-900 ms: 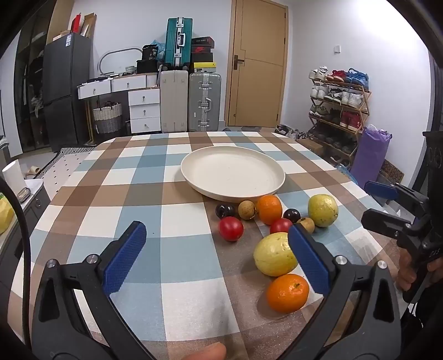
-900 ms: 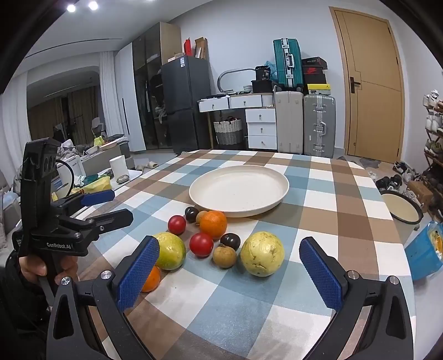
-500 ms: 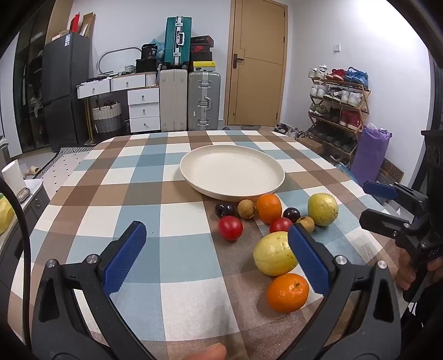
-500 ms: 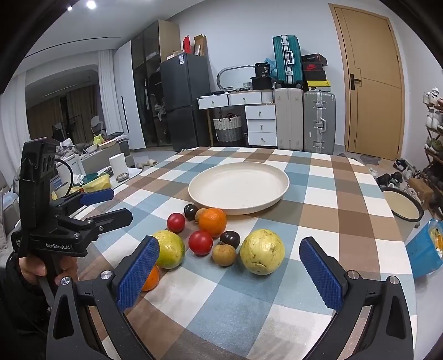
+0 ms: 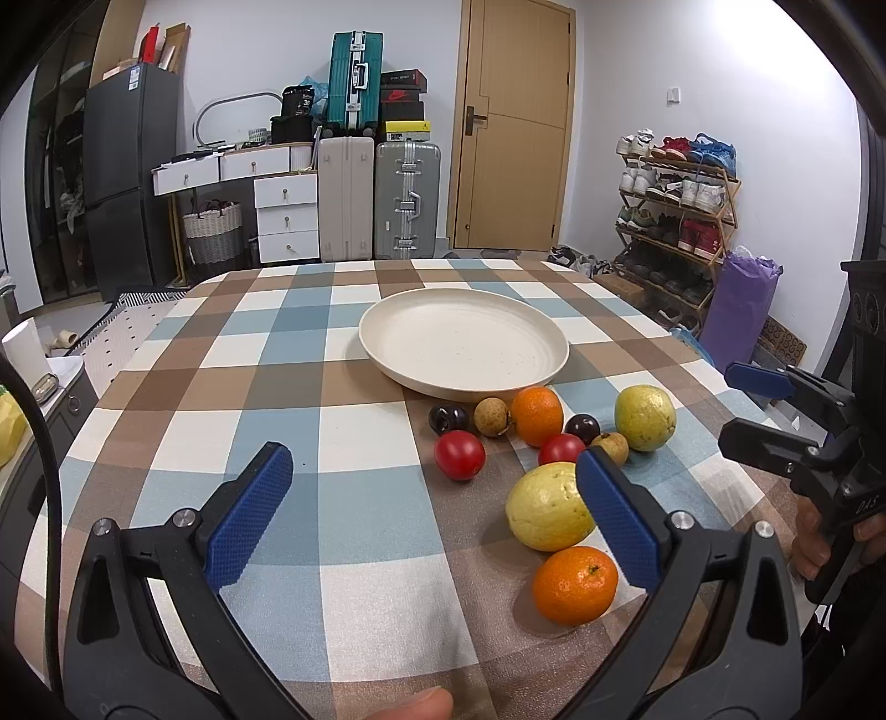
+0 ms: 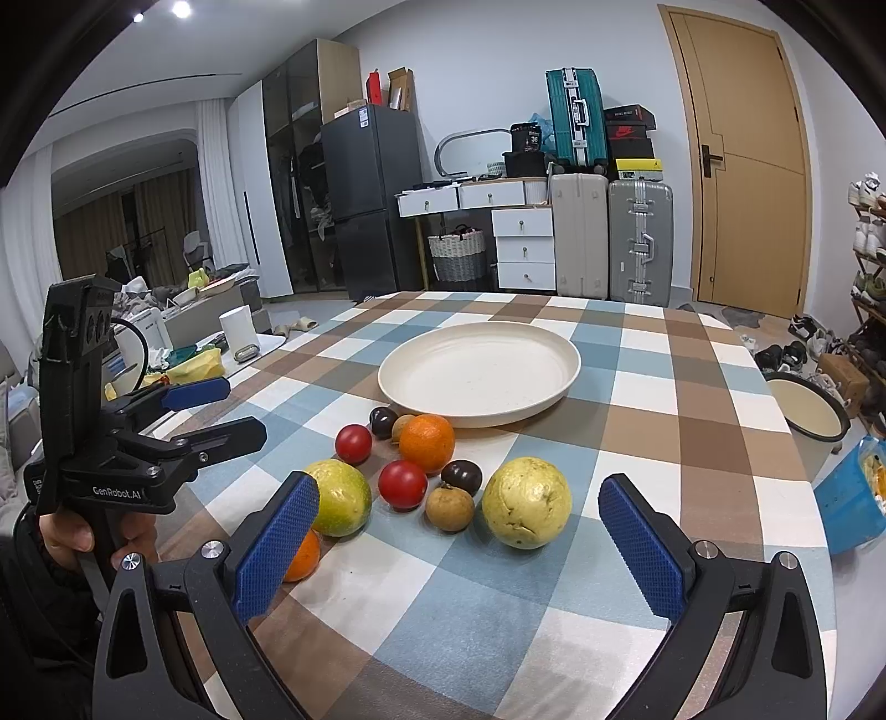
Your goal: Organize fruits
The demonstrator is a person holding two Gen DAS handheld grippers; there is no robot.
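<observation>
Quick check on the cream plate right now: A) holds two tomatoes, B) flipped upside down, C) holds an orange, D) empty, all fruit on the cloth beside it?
D: the cream plate sits upright and bare, while the orange and the other fruit lie on the checked tablecloth in front of it.

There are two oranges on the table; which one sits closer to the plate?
The orange among the small fruits, almost touching the plate. The other orange lies at the near end, beyond the big yellow fruit.

Illumination is bright and even. Ceiling spotlights (image 6: 180,8) glare in the right wrist view. Fruit shadows are soft. Fisheye distortion bends edges; corners vignette black. Focus appears sharp.
</observation>
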